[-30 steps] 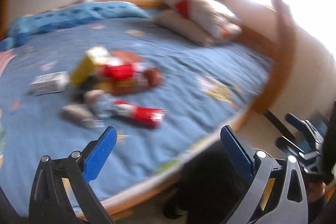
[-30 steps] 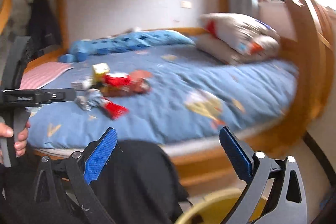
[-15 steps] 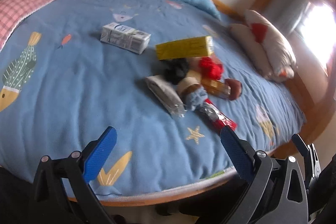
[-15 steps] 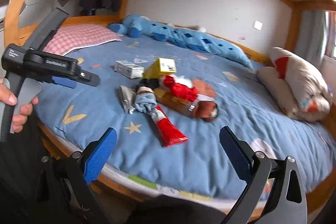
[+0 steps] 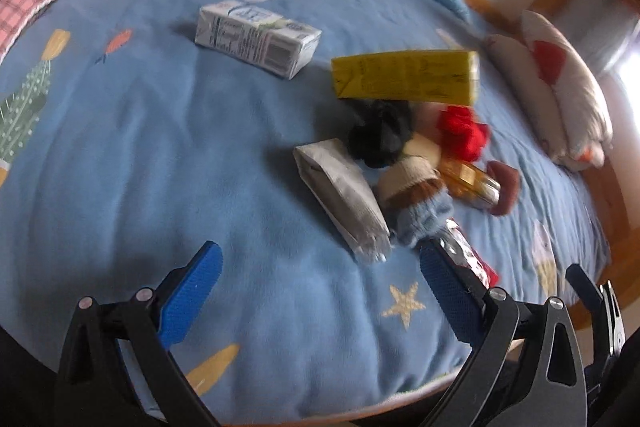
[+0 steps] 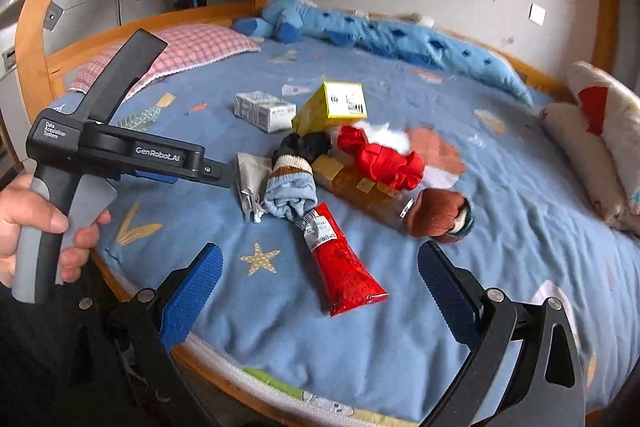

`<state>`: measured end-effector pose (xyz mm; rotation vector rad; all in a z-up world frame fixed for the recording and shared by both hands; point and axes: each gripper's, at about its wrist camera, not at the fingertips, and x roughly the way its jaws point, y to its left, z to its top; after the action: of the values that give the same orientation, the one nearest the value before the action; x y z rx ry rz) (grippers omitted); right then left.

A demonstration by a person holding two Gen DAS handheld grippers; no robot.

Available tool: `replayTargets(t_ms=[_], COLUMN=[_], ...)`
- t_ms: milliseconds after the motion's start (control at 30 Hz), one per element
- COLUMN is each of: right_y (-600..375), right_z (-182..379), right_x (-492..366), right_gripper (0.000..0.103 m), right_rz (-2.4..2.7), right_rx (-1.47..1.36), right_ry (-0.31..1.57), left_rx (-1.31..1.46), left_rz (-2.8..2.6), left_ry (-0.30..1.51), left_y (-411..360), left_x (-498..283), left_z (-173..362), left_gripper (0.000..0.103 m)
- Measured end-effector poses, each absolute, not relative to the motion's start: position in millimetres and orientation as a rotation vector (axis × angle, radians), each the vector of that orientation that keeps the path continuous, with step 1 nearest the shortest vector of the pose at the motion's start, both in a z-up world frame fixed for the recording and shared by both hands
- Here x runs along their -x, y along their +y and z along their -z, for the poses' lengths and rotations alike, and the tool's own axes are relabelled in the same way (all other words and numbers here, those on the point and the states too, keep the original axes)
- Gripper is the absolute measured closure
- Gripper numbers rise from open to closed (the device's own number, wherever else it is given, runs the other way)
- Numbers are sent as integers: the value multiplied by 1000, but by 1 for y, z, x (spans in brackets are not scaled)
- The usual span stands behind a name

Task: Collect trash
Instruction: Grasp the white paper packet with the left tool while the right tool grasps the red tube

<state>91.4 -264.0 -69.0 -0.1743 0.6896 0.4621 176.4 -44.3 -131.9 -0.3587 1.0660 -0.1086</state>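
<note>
**Mia:** What is on the bed (image 6: 500, 227)?

**Ben:** A heap of stuff in the middle of the blue blanket. There is a white carton (image 5: 256, 38) lying flat, a bit apart from the rest. A yellow carton (image 5: 404, 77) is next to it, resting on the heap.

**Mia:** And the shiny things?

**Ben:** A silver wrapper (image 5: 340, 199) lies at the near side of the heap. A red wrapper (image 6: 340, 263) sticks out toward the edge of the bed. Its top end is tucked under a blue sock (image 6: 290, 195). There is a black sock (image 5: 380, 137), a red cloth (image 6: 380, 159), a brown sock (image 6: 436, 213) and a see-through brown packet (image 6: 360, 187) too, all touching.

**Mia:** What are the grabbers doing?

**Ben:** The left grabber (image 5: 320, 297) is wide open with nothing in it. It hangs over the blanket, near the silver wrapper. A hand (image 6: 36, 223) holds it by the handle.

**Mia:** And the other one?

**Ben:** The right grabber (image 6: 320, 291) is wide open too, and holds nothing. It is above the edge of the bed, and the red wrapper shows between its blue tips
</note>
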Motion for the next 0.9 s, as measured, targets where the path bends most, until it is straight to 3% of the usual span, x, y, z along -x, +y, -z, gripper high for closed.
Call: replayTargets(t_ms=[333,400,467,667,767,900], right_y=[-260,-260,-262,-262,-260,-258], right_z=[84,88,91,102,111,124], right_x=[-127,-132,-139,-153,-160,-169], right_gripper=[10,14,24,27,42,44], right_rz=[-523,-536,-549,-603,-620,-627], right_rx=[208,215,210,184,184,199], right_ry=[760,777,802,854,897,951], left_rx=[392,377,357,310,284,261], left_rz=[-90,-140,-168,-245,-255,-221], left_ry=[1128,1140,1166,1194,1161,1118], left_y=[-49,-52,-54,-62,-67,-66], left_x=[-215,-221,-227,-238,-238,-228], left_z=[149,150,155,164,166,167], left_gripper=[4,4,4,3,3,4])
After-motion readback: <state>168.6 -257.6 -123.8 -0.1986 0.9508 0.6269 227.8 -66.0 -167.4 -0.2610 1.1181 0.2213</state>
